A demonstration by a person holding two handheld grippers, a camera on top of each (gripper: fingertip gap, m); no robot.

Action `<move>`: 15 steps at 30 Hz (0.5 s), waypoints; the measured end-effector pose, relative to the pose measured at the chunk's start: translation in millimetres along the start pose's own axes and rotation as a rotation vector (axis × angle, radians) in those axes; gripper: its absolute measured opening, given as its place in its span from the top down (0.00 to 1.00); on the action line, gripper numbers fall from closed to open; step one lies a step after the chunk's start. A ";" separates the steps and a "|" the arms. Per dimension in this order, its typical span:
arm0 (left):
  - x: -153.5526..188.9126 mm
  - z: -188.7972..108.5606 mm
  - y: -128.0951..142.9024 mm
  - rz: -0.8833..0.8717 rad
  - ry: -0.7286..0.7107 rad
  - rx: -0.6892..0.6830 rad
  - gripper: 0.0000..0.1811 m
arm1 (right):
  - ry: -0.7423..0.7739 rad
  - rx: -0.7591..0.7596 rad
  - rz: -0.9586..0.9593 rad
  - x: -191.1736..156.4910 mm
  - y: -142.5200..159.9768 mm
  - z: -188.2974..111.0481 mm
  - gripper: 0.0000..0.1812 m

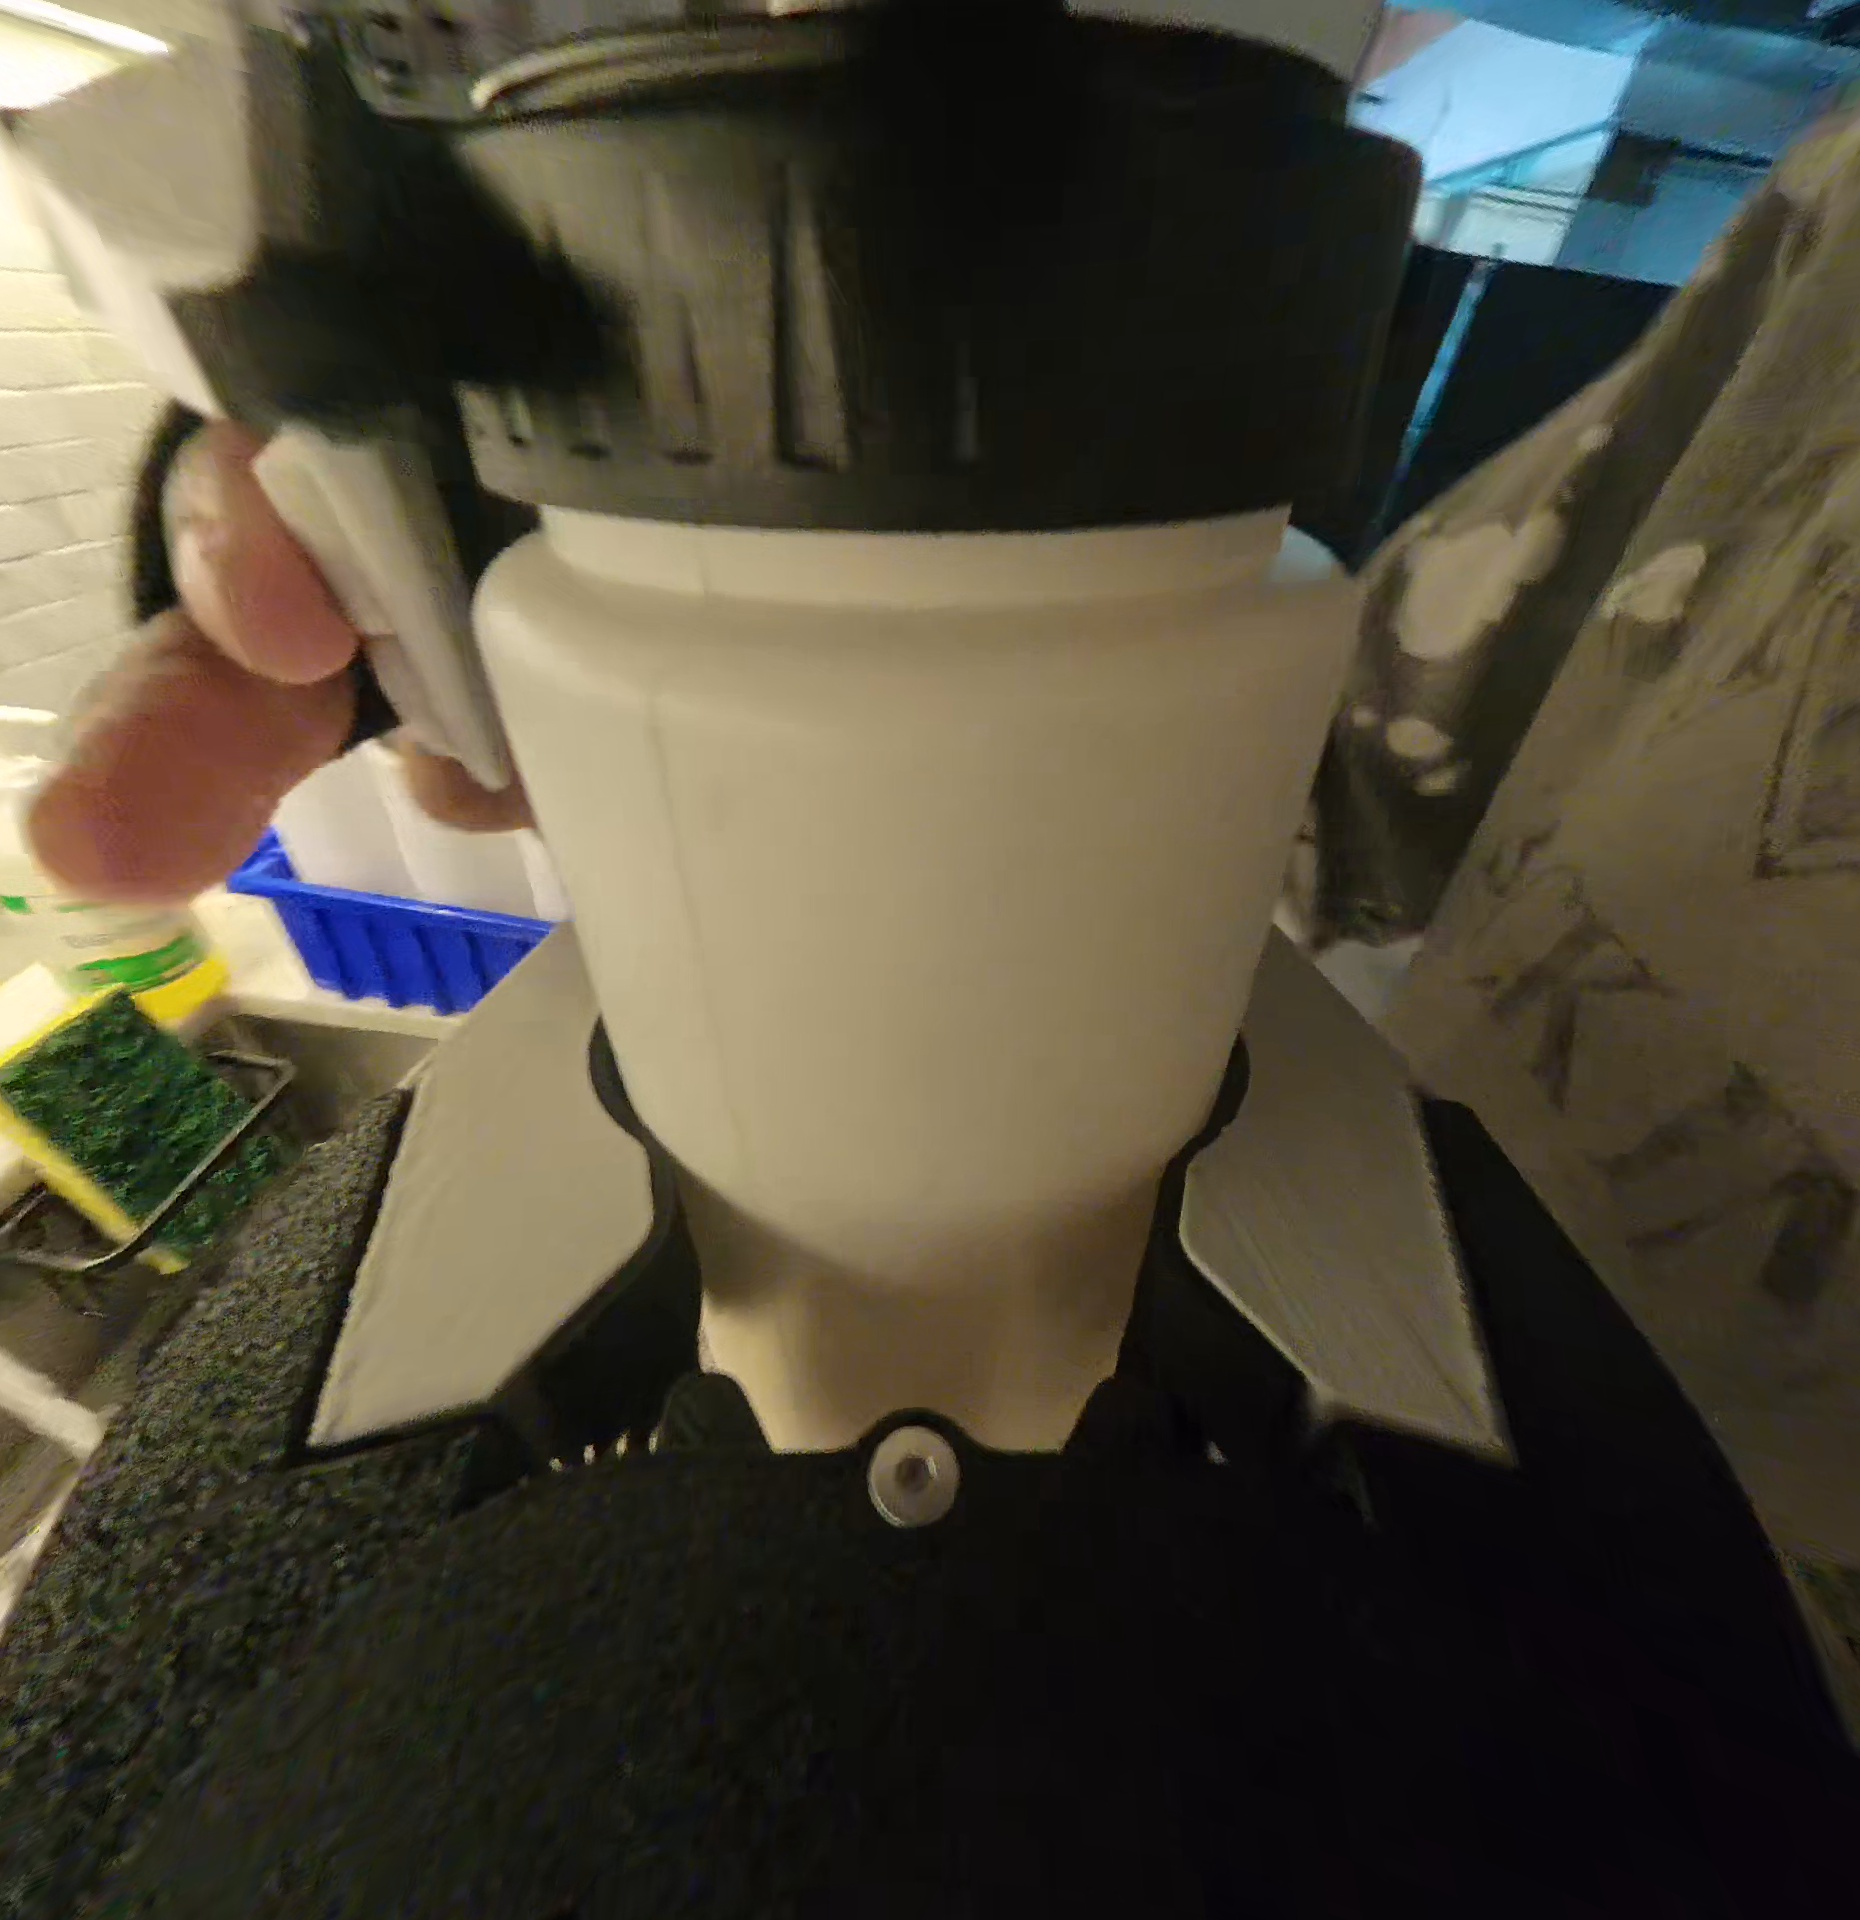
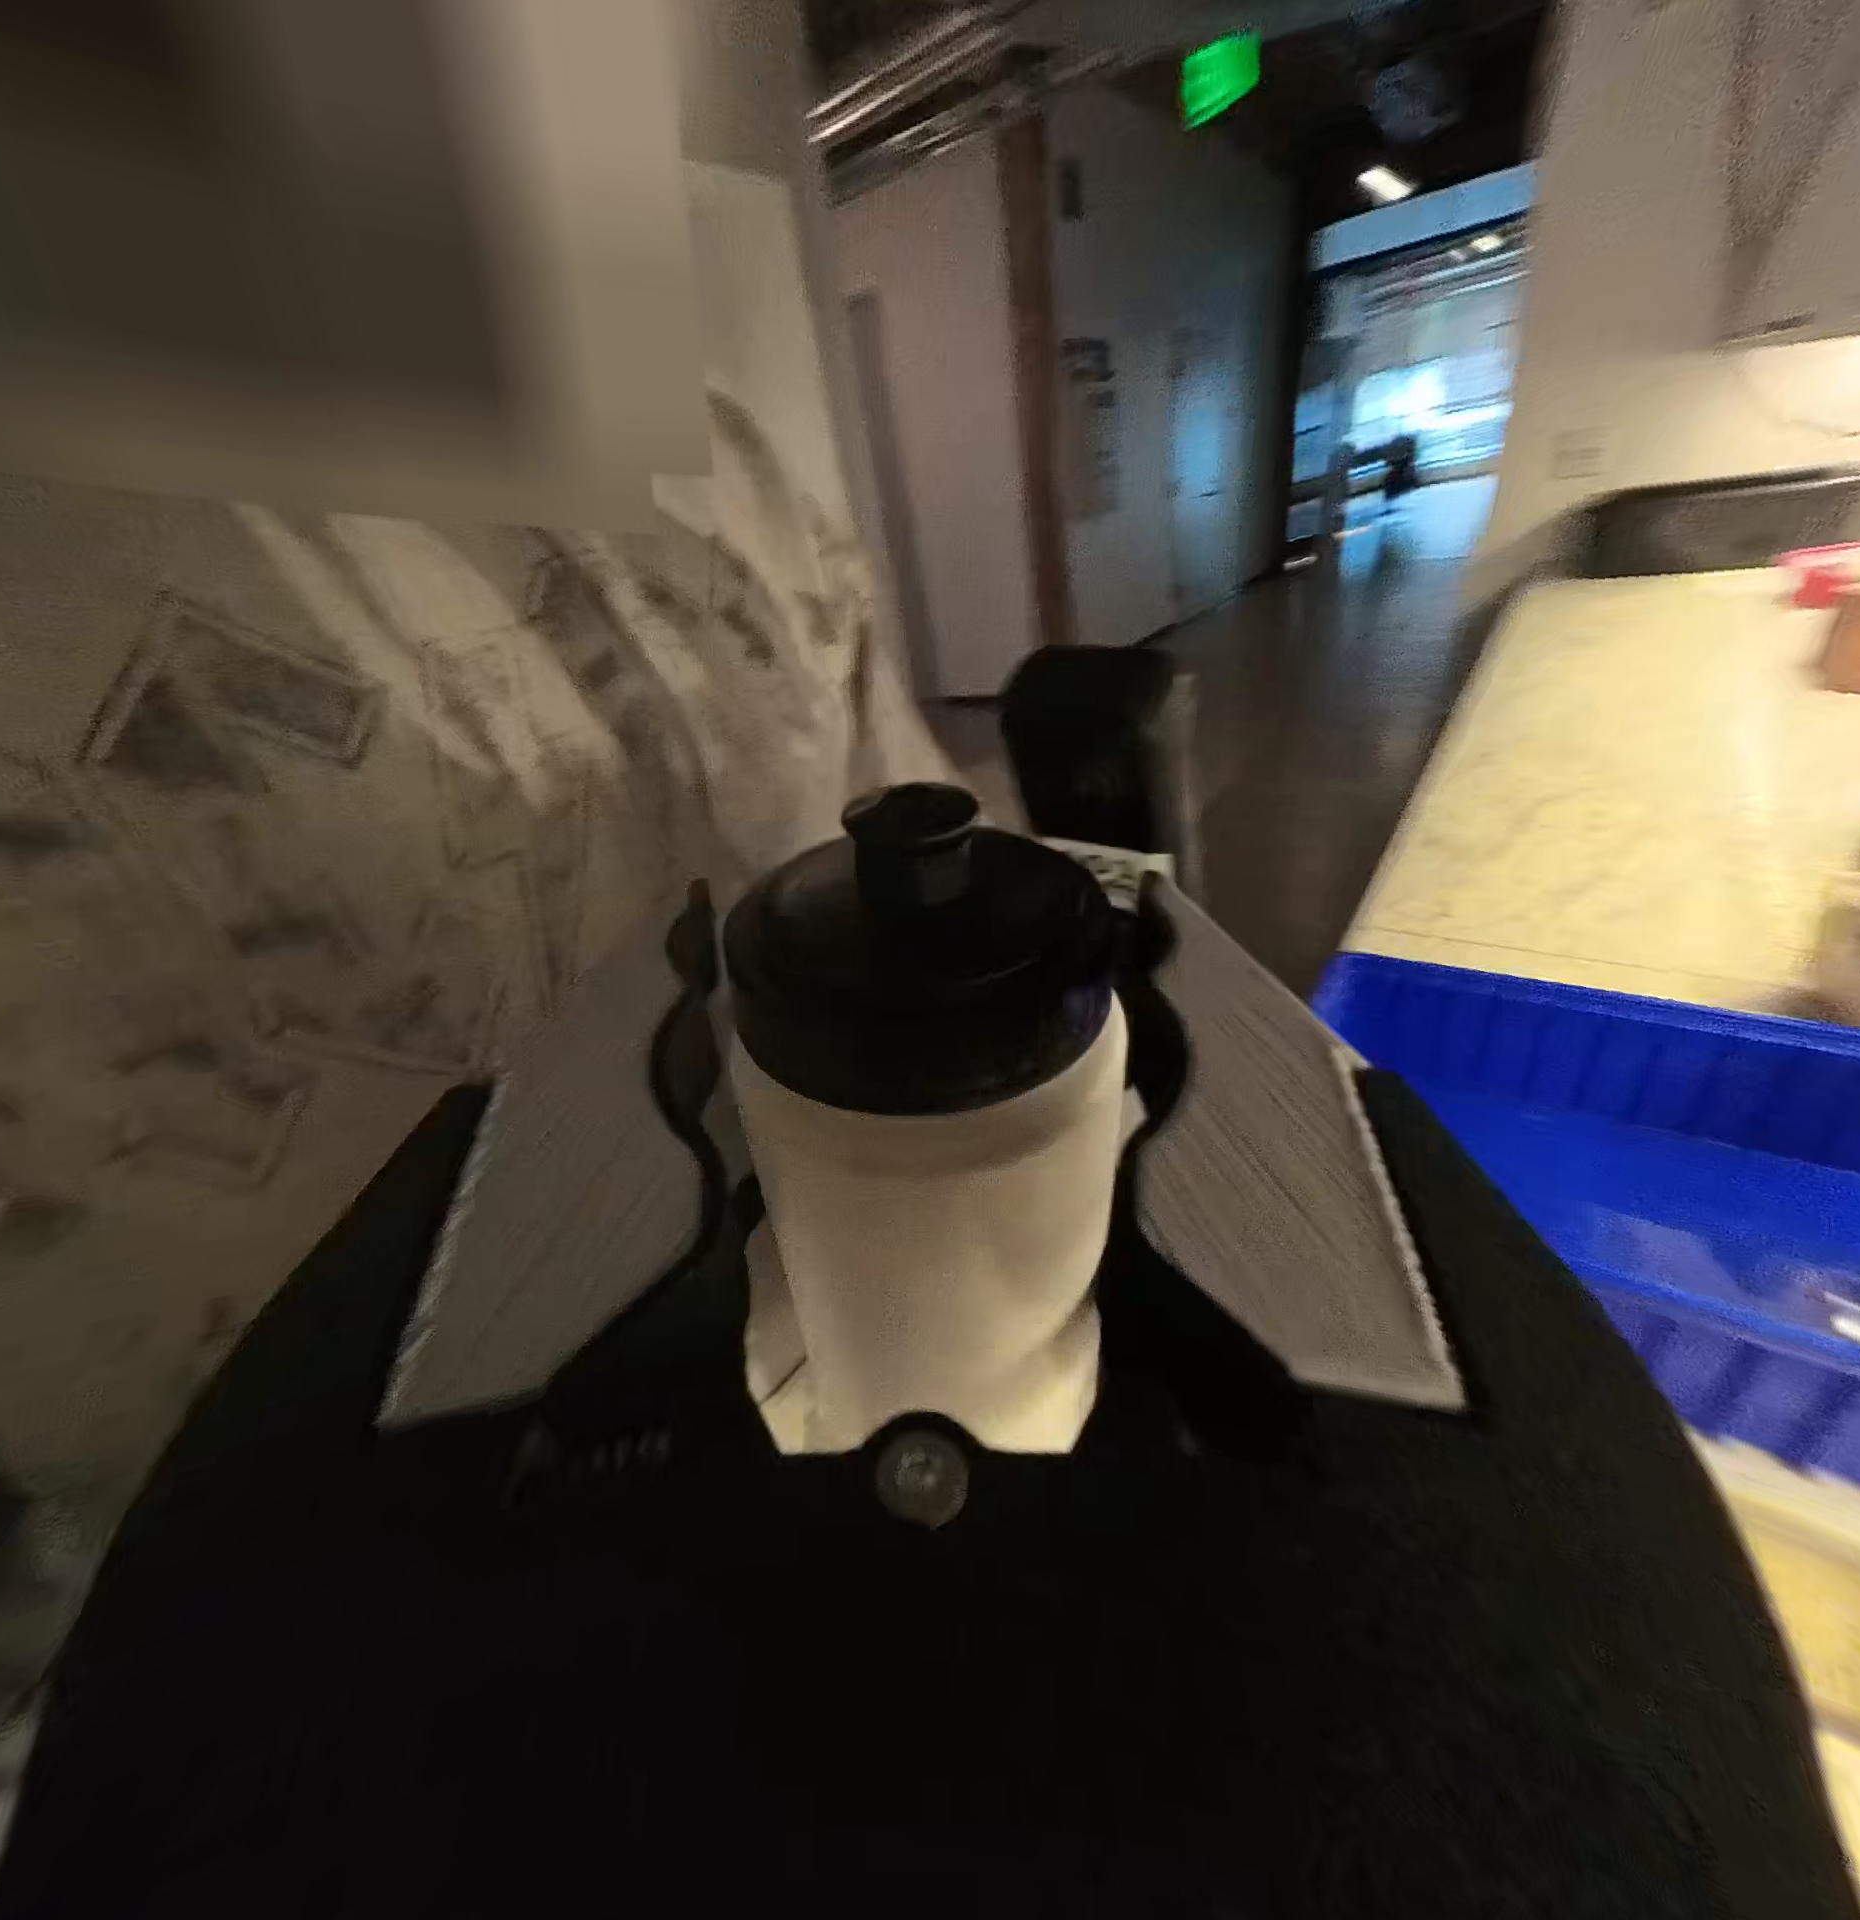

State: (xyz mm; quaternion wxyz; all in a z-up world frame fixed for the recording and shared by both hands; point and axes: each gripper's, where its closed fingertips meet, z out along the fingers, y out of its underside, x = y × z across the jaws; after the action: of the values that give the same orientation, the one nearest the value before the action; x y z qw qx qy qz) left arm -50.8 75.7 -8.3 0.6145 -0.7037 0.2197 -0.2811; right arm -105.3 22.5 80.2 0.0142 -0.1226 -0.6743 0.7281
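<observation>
In the left wrist view my left gripper (image 1: 915, 1039) is shut on the lower body of a white plastic bottle (image 1: 905, 831) with a wide black ribbed cap (image 1: 905, 364) at its far end. A second gripper's pale finger (image 1: 386, 592), held by a person's hand (image 1: 209, 675), lies against the cap's left side; whether it grips the cap is hidden. In the right wrist view my right gripper (image 2: 921, 935) is shut around the shoulder of a white bottle (image 2: 926, 1226) with a black spouted cap (image 2: 905, 966). I cannot tell whether both views show the same bottle.
A blue bin (image 1: 386, 945) of white bottles, a green-labelled bottle (image 1: 126, 935) and a yellow-green sponge (image 1: 115, 1122) on a wire rack sit at the left by a sink. A person's patterned garment (image 1: 1632, 831) fills the right. A blue bin (image 2: 1632, 1122) stands on a pale counter (image 2: 1632, 779); a black bin (image 2: 1092, 738) stands ahead.
</observation>
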 end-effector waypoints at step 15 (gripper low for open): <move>-67.9 5.8 17.2 0.027 -0.308 -0.079 0.42 | 1.034 -0.004 -0.046 51.5 18.1 -45.3 0.59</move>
State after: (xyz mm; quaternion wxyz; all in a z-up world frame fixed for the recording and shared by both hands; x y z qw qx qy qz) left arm -96.9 121.9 -34.4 0.6165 -0.7590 0.1430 -0.1529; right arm -143.6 74.7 51.4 0.3612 -0.4515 -0.5831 0.5707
